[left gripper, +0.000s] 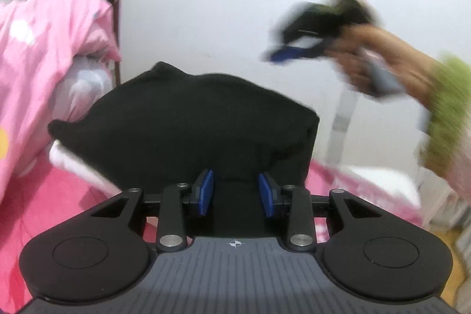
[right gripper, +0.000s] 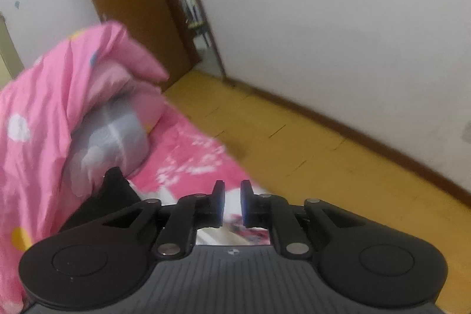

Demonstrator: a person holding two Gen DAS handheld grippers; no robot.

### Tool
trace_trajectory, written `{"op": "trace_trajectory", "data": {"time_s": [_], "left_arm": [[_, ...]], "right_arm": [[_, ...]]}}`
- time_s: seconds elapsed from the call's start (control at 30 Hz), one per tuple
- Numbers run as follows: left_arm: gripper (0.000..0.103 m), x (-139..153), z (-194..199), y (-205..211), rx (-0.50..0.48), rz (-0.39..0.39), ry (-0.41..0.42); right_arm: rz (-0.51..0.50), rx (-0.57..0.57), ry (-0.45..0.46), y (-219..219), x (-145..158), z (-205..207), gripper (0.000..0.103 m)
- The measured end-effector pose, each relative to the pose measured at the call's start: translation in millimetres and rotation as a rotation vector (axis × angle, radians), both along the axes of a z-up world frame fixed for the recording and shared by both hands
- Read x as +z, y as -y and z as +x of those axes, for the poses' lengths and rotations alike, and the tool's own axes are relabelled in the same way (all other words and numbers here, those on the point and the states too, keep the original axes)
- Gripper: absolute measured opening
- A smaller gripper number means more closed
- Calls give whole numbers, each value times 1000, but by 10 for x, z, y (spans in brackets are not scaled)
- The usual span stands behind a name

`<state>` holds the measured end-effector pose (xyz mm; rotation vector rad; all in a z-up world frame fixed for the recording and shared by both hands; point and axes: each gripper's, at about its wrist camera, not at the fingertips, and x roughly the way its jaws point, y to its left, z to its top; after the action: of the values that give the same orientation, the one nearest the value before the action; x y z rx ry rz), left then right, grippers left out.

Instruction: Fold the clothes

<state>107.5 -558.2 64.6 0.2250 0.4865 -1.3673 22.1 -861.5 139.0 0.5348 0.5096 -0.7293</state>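
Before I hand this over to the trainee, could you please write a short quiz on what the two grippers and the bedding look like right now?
1. True or false: the right gripper holds the black garment.
2. What colour is the bunched quilt? A green, B pink, C blue.
3. Fill in: the left gripper is closed on the ____.

Key: 1 false, its jaws stand slightly apart with nothing between them; 2 B; 3 black garment.

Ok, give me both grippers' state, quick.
Left gripper: shut on the black garment.
Right gripper: open, nothing between its pads, lifted above the pink bedding.
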Motion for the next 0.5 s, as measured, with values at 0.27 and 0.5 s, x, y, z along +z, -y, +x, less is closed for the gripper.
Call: {"op": "trace_trajectory", "data": {"time_s": [0.27,0.5], "left_arm": [[103,832,-579,-941,157,-146,166],[103,1263,-1157,-1804,247,-134,156]], "right_arm": [[-209,96,62,-1494,502,-1747,96],[-249,118,192,-2880,433,-2359,103]]}}
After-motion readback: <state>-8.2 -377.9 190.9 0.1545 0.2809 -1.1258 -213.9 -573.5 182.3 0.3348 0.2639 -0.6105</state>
